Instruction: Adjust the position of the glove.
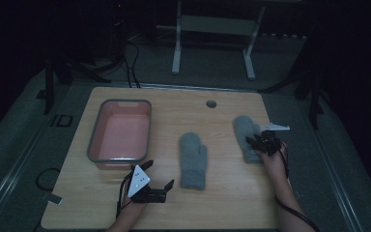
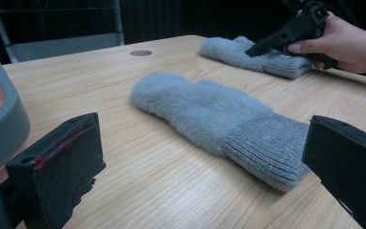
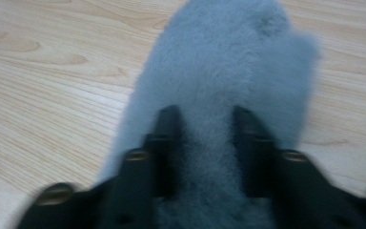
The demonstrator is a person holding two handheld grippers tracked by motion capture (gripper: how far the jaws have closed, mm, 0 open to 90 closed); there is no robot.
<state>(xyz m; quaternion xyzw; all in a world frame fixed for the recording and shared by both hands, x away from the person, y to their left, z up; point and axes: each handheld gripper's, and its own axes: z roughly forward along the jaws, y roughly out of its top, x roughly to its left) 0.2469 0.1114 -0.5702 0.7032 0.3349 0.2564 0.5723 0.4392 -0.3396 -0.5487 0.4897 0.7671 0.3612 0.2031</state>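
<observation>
Two grey fluffy mittens lie on the wooden table. The middle mitten (image 1: 193,162) (image 2: 219,114) lies flat, cuff toward me. My left gripper (image 1: 160,174) (image 2: 202,162) rests open near the front edge, left of that cuff, with nothing between its jaws. The right mitten (image 1: 244,128) (image 2: 233,50) (image 3: 228,57) lies farther right. On its cuff end sits my right gripper (image 1: 260,140) (image 2: 286,33) (image 3: 207,119), its jaws pressed into the fluff and shut on a ridge of the fabric. That view is blurred.
A grey tub with a pink inside (image 1: 120,102) (image 2: 5,124) stands at the table's left, just beyond my left gripper. A round cable hole (image 1: 211,104) (image 2: 141,53) sits near the far edge. A white stand (image 1: 212,43) and cables lie beyond the table.
</observation>
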